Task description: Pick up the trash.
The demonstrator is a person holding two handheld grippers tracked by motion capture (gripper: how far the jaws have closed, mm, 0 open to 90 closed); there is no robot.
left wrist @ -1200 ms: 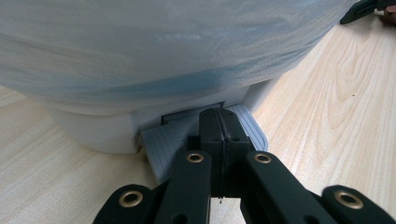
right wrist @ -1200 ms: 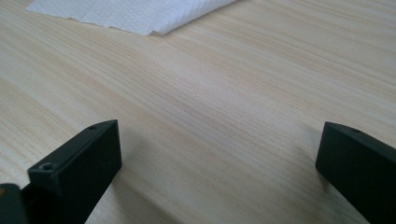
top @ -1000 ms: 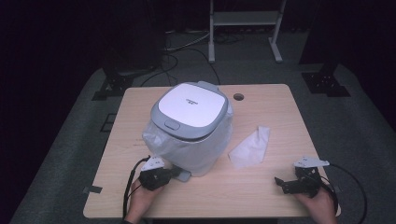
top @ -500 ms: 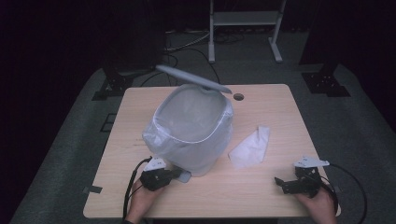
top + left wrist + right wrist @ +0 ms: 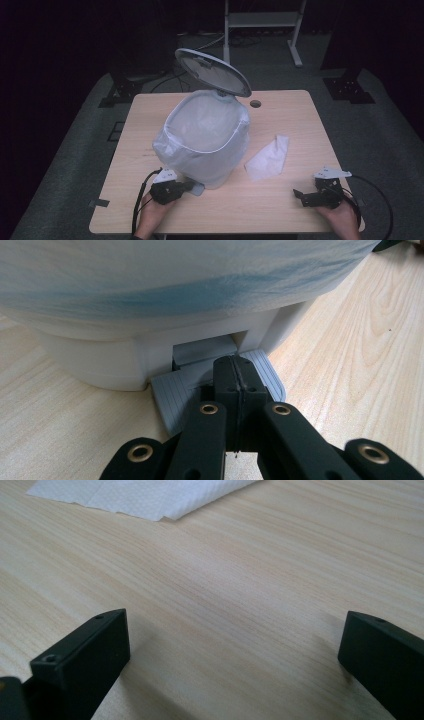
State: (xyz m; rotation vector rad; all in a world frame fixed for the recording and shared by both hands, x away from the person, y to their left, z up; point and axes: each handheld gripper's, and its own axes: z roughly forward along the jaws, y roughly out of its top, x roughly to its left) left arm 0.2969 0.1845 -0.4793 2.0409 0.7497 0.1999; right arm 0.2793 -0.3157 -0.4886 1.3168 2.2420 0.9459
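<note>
With no writing legible, left tongs (image 5: 235,371) pressed together on bin (image 5: 202,145) pedal (image 5: 218,385), right tongs (image 5: 235,655) spread.

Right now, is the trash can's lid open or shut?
Open. The lid stands tilted up behind the bin, and the white bag inside shows.

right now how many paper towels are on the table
1: a white paper towel lying flat on the table, right of the bin. Any behind the bin would be hidden.
</note>
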